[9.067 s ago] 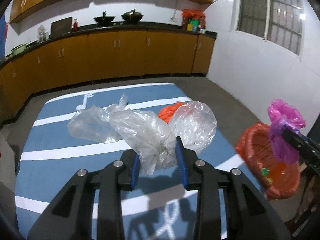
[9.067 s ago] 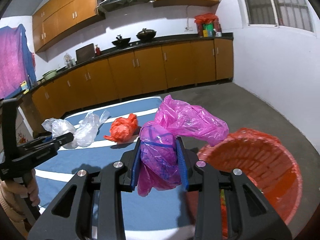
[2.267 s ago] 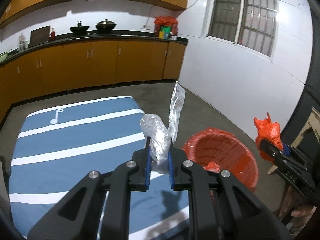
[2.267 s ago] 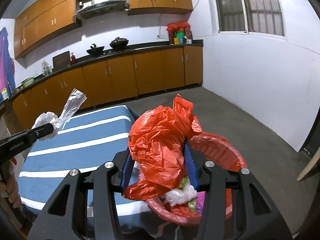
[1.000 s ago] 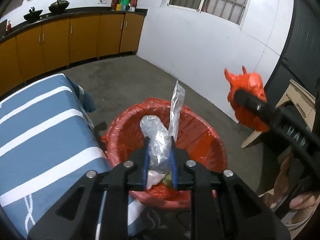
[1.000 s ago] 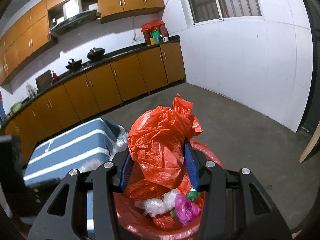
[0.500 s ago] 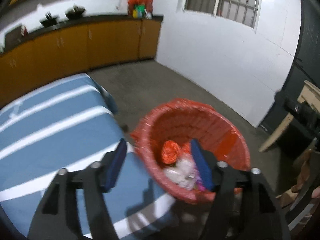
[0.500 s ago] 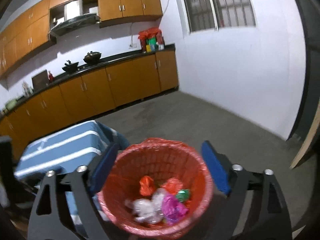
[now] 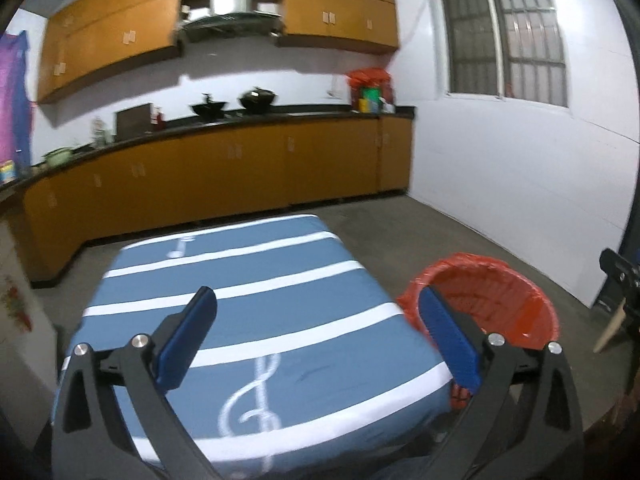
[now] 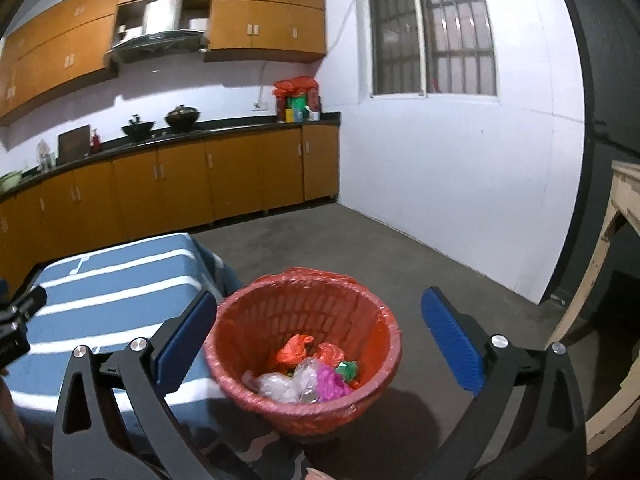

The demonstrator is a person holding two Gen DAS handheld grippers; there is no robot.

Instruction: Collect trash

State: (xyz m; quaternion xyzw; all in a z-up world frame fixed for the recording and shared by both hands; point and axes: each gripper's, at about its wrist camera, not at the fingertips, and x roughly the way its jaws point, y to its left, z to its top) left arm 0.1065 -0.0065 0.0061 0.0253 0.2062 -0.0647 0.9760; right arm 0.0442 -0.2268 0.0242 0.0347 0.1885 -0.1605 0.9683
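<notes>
The red basket lined with a red bag stands on the floor beside the blue striped table. Inside it lie an orange bag, a clear bag, a pink bag and a green scrap. My right gripper hovers over the basket, its jaws opening wide and nothing between them. My left gripper points over the table's near end, jaws also opening and empty, with the basket to its right. No trash shows on the tabletop.
Orange kitchen cabinets and a dark counter with pots run along the far wall. A white wall with a barred window closes the right side. A pale wooden frame stands at the far right. Grey floor lies behind the basket.
Both grippers have opened and let go of the clear bag and the orange bag, which now lie in the basket. The left gripper has swung left, back over the table.
</notes>
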